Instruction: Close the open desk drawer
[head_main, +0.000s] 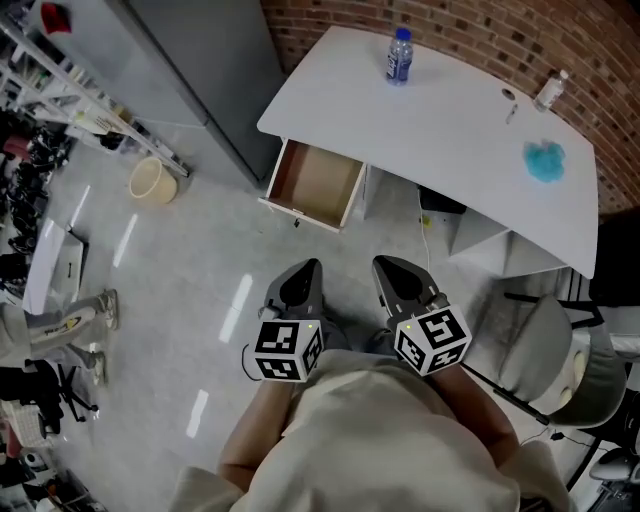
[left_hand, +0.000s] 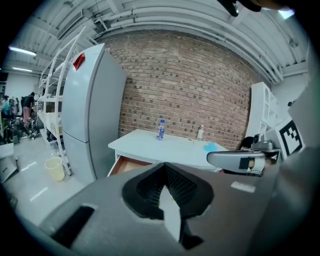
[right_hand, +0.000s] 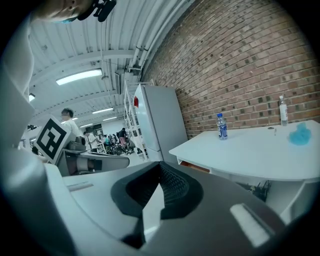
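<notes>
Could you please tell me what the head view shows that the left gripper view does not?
Only the head view shows the marker cube on the left gripper and, from above, the whole bare inside of the drawer. Only the left gripper view shows the ceiling pipes and distant people at its left edge. Both show the white desk, blue bottle, cream bucket and open drawer.

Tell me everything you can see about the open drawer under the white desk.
The drawer is pulled well out from under the white desk, at its left end in the head view. It is a shallow open box with white walls, a white front panel and a brown, wood-look bottom, and it appears empty. A small dark fitting on the front panel is too small to identify. The drawer sits level, and nothing but the desk touches it.
</notes>
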